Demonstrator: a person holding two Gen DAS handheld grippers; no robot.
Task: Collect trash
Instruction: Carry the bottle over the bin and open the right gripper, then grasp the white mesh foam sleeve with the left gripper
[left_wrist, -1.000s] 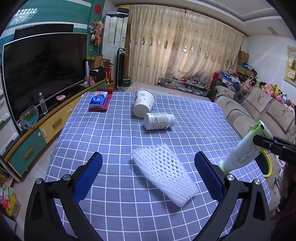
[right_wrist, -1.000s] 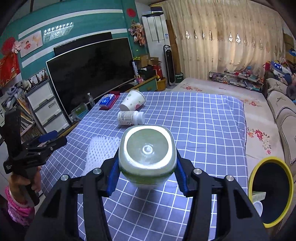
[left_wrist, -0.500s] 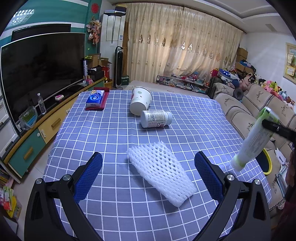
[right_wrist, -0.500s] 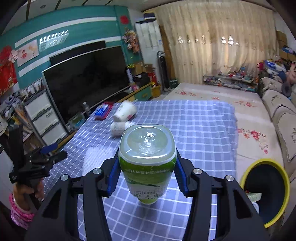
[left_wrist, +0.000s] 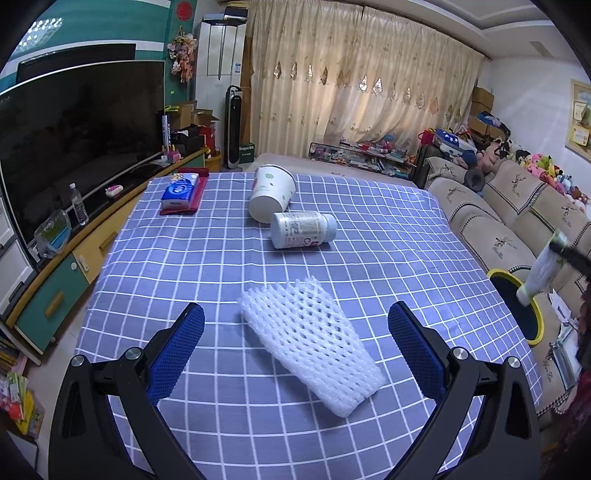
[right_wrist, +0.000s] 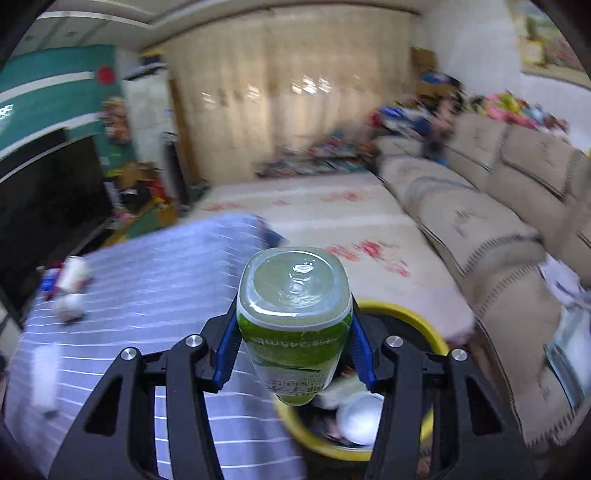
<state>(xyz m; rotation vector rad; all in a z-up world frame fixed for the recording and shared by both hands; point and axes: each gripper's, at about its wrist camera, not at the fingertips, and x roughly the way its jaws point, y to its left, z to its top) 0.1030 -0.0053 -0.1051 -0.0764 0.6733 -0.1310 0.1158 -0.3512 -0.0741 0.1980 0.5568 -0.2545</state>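
Green bottle (right_wrist: 293, 317) clamped in right hand-held gripper (right_wrist: 293, 350), base toward camera, neck down.

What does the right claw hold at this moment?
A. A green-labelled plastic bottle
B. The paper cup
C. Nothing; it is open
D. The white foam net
A: in the right wrist view the right claw is shut on the green-labelled bottle, above the yellow-rimmed bin, while the foam net and paper cup lie on the table.
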